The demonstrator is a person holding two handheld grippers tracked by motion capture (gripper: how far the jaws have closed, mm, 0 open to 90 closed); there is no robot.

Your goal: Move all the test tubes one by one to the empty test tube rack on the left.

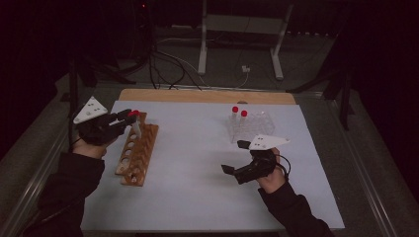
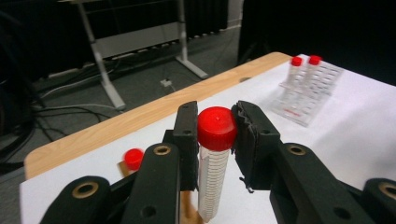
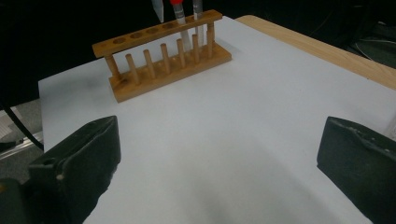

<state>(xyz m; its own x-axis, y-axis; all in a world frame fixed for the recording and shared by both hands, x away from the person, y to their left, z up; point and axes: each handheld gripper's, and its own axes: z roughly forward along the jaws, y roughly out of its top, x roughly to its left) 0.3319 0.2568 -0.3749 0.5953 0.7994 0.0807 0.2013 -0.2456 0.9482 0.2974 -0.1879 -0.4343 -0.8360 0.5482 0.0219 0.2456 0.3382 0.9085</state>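
- High view: your left tool (image 1: 129,120) sits at the far end of the wooden rack (image 1: 138,150), on the left side of the counter (image 1: 197,197).
- Left gripper view: your left tool (image 2: 215,130) is clamped on a red-capped tube (image 2: 214,168), pads pressing just at and below the cap; the tube hangs near upright, its tip low over the rack.
- A second red cap (image 2: 133,158) shows just beside the left jaw, low by the rack.
- Right gripper view: your right tool (image 3: 219,158) stands wide with nothing between the jaws, above bare counter.
- High view: your right tool (image 1: 236,158) is well apart from the wooden rack, near the clear rack (image 1: 252,126), which carries two red-capped tubes (image 1: 239,116).
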